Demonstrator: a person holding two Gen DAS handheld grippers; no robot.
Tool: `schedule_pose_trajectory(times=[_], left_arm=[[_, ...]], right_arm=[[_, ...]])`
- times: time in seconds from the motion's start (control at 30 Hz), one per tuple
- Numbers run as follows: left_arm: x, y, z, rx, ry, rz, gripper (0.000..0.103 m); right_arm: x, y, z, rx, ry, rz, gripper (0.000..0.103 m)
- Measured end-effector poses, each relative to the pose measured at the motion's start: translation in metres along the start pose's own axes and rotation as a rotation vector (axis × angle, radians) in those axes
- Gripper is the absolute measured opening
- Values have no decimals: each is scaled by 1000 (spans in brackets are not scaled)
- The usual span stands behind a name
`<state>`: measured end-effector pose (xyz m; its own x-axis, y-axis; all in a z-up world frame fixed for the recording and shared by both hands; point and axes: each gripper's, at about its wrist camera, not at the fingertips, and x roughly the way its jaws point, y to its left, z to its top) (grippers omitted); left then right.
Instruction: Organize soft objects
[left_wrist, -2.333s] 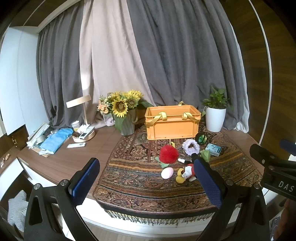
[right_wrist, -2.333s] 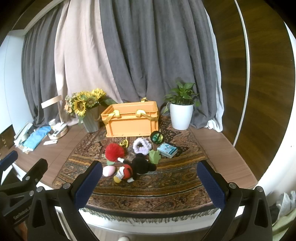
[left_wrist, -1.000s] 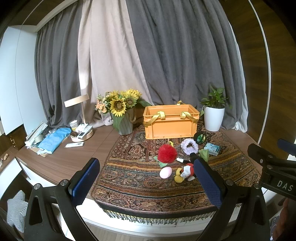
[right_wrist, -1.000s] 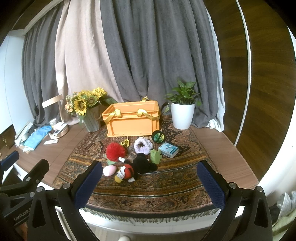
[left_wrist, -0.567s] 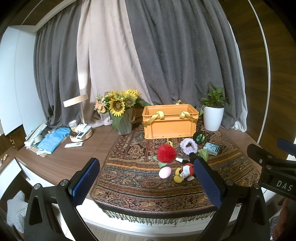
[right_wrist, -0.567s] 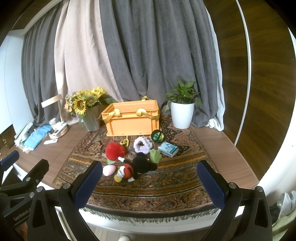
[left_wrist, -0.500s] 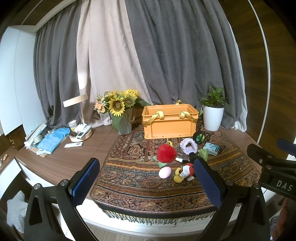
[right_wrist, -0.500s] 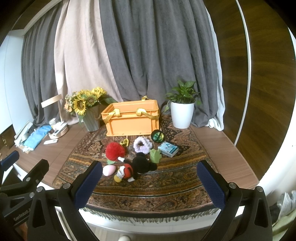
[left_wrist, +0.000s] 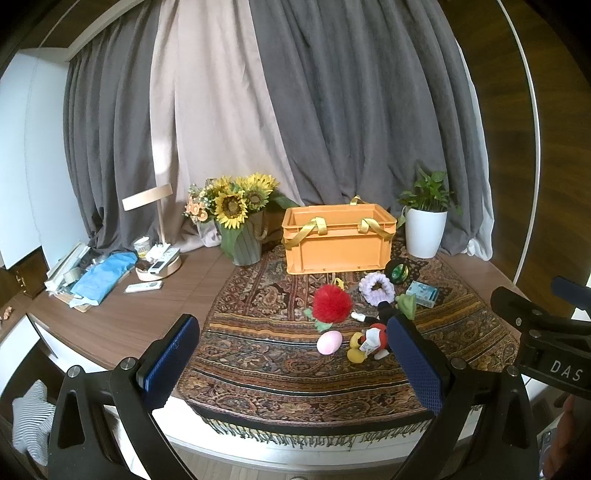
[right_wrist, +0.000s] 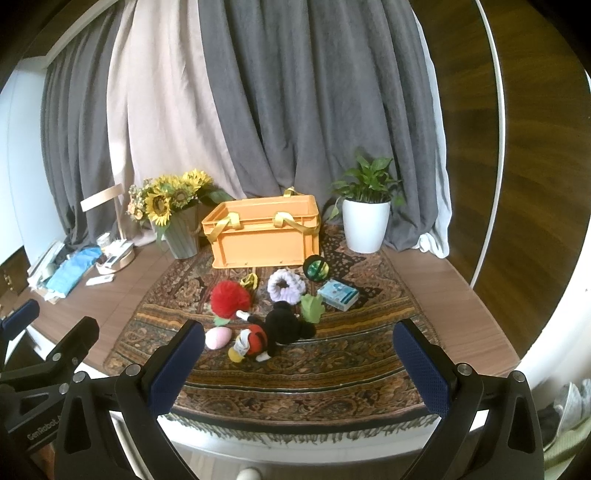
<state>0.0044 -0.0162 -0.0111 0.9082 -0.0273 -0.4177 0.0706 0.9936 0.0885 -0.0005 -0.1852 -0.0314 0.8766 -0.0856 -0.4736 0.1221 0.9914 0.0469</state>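
Note:
An orange crate (left_wrist: 338, 240) (right_wrist: 264, 236) with yellow straps stands at the back of a patterned rug (left_wrist: 266, 354) (right_wrist: 332, 373). In front of it lie a red pompom (left_wrist: 331, 303) (right_wrist: 229, 297), a lilac ring (left_wrist: 376, 289) (right_wrist: 287, 286), a pink egg (left_wrist: 328, 342) (right_wrist: 218, 338), a black, red and yellow plush (right_wrist: 275, 332) (left_wrist: 371, 339) and a green piece (right_wrist: 312, 308). My left gripper (left_wrist: 291, 363) and right gripper (right_wrist: 299, 363) are open and empty, held before the table's front edge, short of the toys.
A green-black ball (right_wrist: 315, 268) and a blue box (right_wrist: 338, 294) lie right of the toys. A sunflower vase (left_wrist: 240, 225), a white plant pot (right_wrist: 365, 225), a lamp (left_wrist: 157, 229) and clutter (left_wrist: 99, 277) stand on the wooden table. Curtains hang behind.
Both views have drifted only slightly; the scene sits a little lower and nearer the middle than before. Nothing on the table has moved and both grippers stay open.

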Motion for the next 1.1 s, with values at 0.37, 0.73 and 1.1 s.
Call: schedule_pose_trajectory(times=[0.37,0.73,1.1], left_arm=[[54,1,-4,59,71,-64,103],[142,9,-17,182,184,-184,97],[241,6,-37,272,346,-380,73]], right_arm=[[43,3,-1,44,83,-25,102],[119,18,-11,154,221,-14,102],[204,40,-26,268,400,-52,88]])
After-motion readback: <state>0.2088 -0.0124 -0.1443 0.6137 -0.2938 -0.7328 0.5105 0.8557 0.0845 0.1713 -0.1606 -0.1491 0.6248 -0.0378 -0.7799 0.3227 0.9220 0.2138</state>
